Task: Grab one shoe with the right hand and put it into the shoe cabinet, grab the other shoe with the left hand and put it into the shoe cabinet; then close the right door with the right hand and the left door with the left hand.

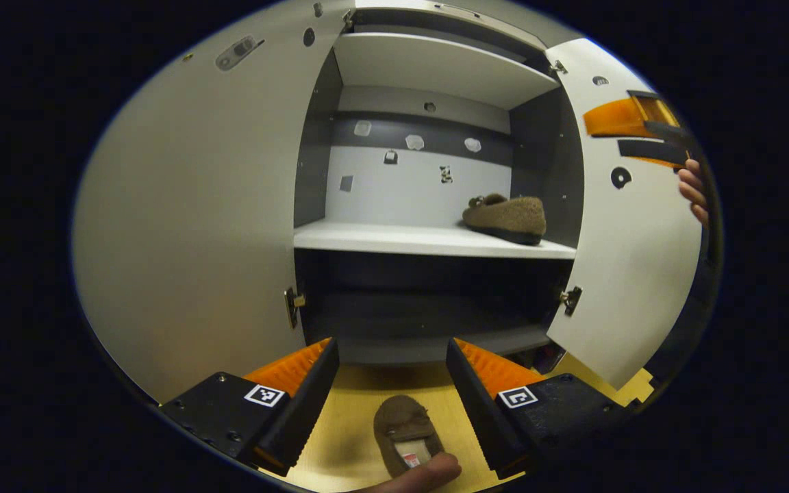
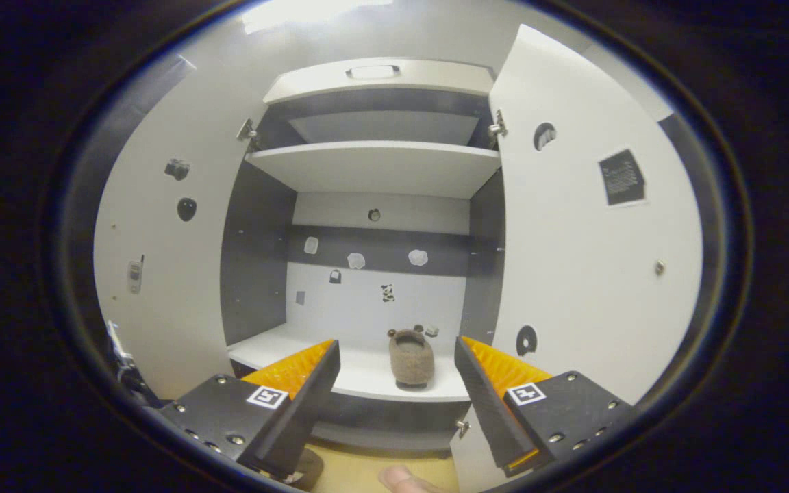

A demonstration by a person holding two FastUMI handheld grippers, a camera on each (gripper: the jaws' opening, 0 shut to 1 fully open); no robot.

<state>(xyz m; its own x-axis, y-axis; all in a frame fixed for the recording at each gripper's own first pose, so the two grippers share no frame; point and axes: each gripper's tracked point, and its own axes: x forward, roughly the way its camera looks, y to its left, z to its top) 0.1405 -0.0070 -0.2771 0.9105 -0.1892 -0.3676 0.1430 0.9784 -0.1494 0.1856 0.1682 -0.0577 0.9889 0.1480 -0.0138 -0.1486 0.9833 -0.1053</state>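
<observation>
Shoes, two: brown fuzzy slipper (image 1: 507, 216) right of centre on the white cabinet's middle shelf (image 1: 394, 239), second brown fuzzy slipper (image 1: 405, 433) bottom centre on yellow wooden floor (image 1: 353, 411). Both white doors (image 1: 182, 226) open. Left gripper (image 1: 392, 383) and right gripper (image 2: 396, 383): jaws spread, empty.

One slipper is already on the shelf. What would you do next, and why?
Probably lower the left gripper onto the slipper on the floor and close on it. Its fingers are open with that slipper lying between them, the other slipper sits on the shelf, and both doors stand open.
</observation>
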